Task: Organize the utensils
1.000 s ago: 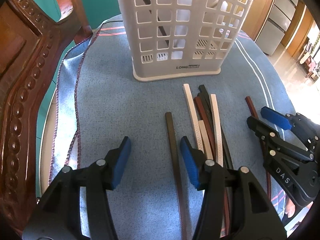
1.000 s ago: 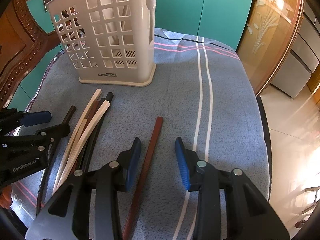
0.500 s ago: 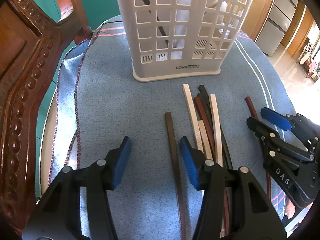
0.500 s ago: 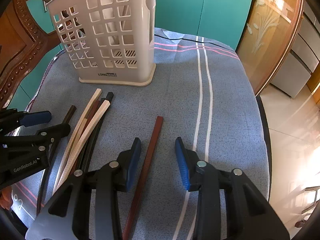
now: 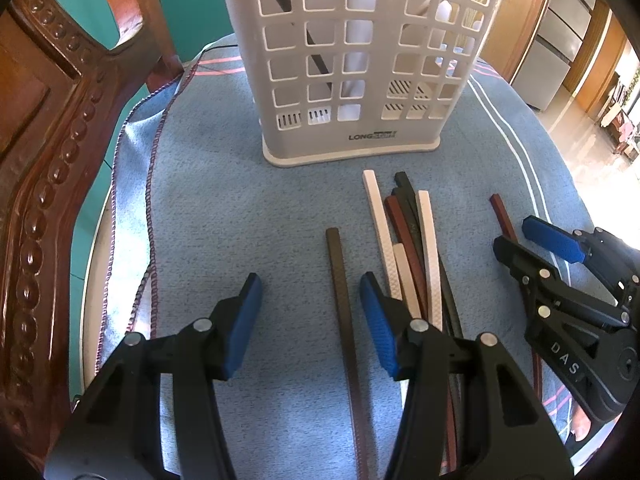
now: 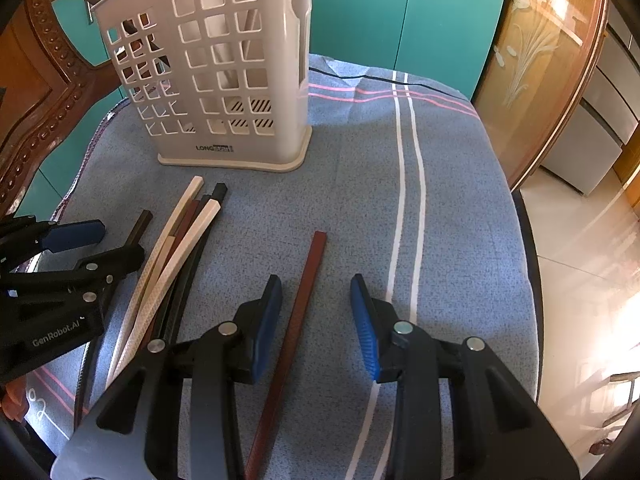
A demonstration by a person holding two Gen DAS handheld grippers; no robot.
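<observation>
Meanwhile, two chopsticks lie singled out on the blue cloth of the table [image 6: 460, 208], each bracketed by a waiting tool. The left hand-held gripper [image 5: 310, 320] stands wide and empty over a dark brown chopstick [image 5: 340, 300], which lies nearer its right pad; the right hand-held gripper [image 6: 316, 322] is equally wide and empty around a reddish-brown chopstick [image 6: 304, 296], which lies nearer its left pad.

A loose bundle of chopsticks [image 5: 408, 248], white, brown and black, lies between the two tools. The left tool's right finger sits just beside it, so a careless close could likely catch a neighbour or roll the thin stick aside. An off-centre pinch might also tip a stick as it lifts.

Beyond, at the far side of the cloth, stands the white slotted utensil holder [image 5: 352, 80]. Through its openings a dark stick leans in one compartment and a pale one shows nearby; further contents cannot be told.
</observation>
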